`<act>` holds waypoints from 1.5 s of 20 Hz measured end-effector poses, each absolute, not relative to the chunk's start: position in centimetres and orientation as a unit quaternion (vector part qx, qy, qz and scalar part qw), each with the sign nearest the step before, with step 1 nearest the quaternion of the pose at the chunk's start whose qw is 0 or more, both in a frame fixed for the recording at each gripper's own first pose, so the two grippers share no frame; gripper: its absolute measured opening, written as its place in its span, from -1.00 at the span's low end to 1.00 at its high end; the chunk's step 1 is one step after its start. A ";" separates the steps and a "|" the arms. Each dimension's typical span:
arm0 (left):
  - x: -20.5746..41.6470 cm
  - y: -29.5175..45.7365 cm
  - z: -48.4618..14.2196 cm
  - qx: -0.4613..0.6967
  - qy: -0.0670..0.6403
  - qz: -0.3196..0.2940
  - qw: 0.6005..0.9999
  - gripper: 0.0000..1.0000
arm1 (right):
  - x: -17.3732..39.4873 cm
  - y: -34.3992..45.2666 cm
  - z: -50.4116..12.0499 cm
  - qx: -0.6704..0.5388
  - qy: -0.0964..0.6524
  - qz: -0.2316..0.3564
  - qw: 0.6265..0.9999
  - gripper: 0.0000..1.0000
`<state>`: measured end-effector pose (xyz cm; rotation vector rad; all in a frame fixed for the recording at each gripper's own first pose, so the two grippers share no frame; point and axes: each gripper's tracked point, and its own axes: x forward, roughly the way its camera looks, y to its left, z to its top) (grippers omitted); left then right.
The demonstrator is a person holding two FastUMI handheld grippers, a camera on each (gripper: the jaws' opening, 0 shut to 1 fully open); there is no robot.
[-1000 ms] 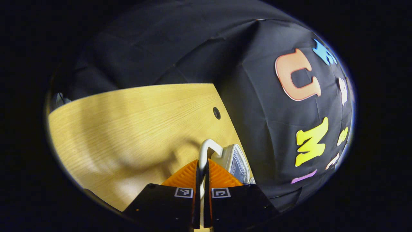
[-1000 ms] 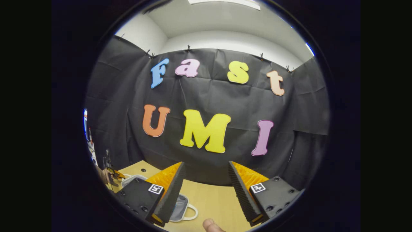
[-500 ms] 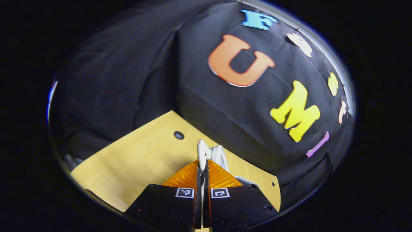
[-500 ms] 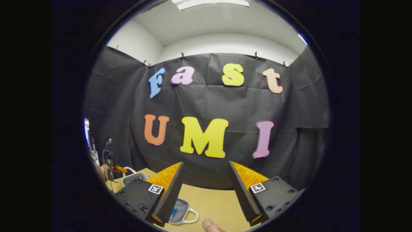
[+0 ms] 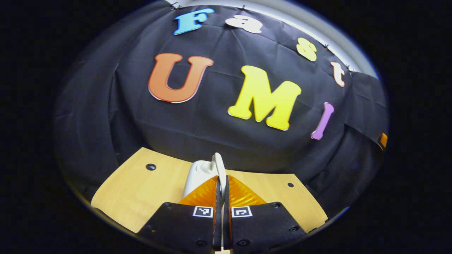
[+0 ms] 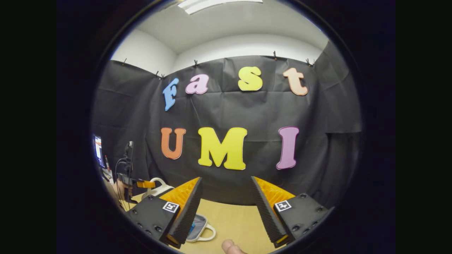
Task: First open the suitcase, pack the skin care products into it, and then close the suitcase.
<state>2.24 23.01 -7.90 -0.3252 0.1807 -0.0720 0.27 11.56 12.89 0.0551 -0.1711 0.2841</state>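
In the left gripper view my left gripper (image 5: 221, 181) is shut on the thin white handle (image 5: 218, 164) of the suitcase lid (image 5: 196, 174), whose white shell hangs just beyond the fingers. In the right gripper view my right gripper (image 6: 226, 181) is open above the table with nothing between its fingers. Partly hidden behind its left finger lies the suitcase's lower half (image 6: 202, 228), grey-lined with a white handle, and a blue product (image 6: 191, 228) shows inside. Farther left, the raised lid (image 6: 158, 189) hangs from the left gripper (image 6: 143, 184).
The wooden table (image 5: 141, 187) runs up to the black cloth wall and has small dark holes (image 5: 150, 167) near its back edge. A fingertip (image 6: 230, 247) shows at the bottom of the right gripper view. Cables and a stand (image 6: 127, 158) rise at the far left.
My left gripper has swung round to face the back wall, still holding the lid handle, and the lid now stands higher. The right gripper has tilted slightly and stays open.
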 end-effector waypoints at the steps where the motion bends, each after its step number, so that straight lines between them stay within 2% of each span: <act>1: 2.3 21.0 -7.9 -0.153 0.093 -0.046 0.983 -0.91 | 0.3 10.8 12.6 0.028 -0.083 0.139 0.986 0.59; 5: 3.2 13.6 -9.5 -0.140 0.122 -0.077 0.980 -0.90 | 0.4 7.8 11.1 0.030 -0.068 0.132 0.988 0.58; 14: 6.3 1.8 -18.1 0.011 0.202 -0.090 0.975 -0.90 | -0.3 3.8 7.7 -0.002 -0.040 0.110 0.993 0.58; 20: 6.9 -1.1 -24.8 0.067 0.261 -0.113 0.956 -0.90 | -0.5 3.7 6.5 -0.006 -0.025 0.104 0.994 0.58; 25: 6.4 -1.8 -26.5 0.077 0.263 -0.107 0.956 -0.90 | -0.5 4.0 5.9 -0.009 -0.017 0.097 0.995 0.55; 26: 6.1 -2.6 -26.9 0.058 0.267 -0.121 0.954 -0.82 | -0.4 4.1 6.2 -0.005 -0.017 0.094 0.995 0.55; 27: 5.9 -2.8 -26.7 0.041 0.265 -0.119 0.956 -0.63 | -0.2 4.2 6.4 0.002 -0.017 0.092 0.996 0.55; 28: 5.9 -2.5 -26.1 0.033 0.258 -0.113 0.959 -0.10 | -0.1 4.4 6.7 0.007 -0.018 0.089 0.996 0.58; 30: 6.0 -1.6 -23.8 0.016 0.231 -0.100 0.968 0.17 | 0.2 4.8 7.2 0.015 -0.021 0.083 0.996 0.58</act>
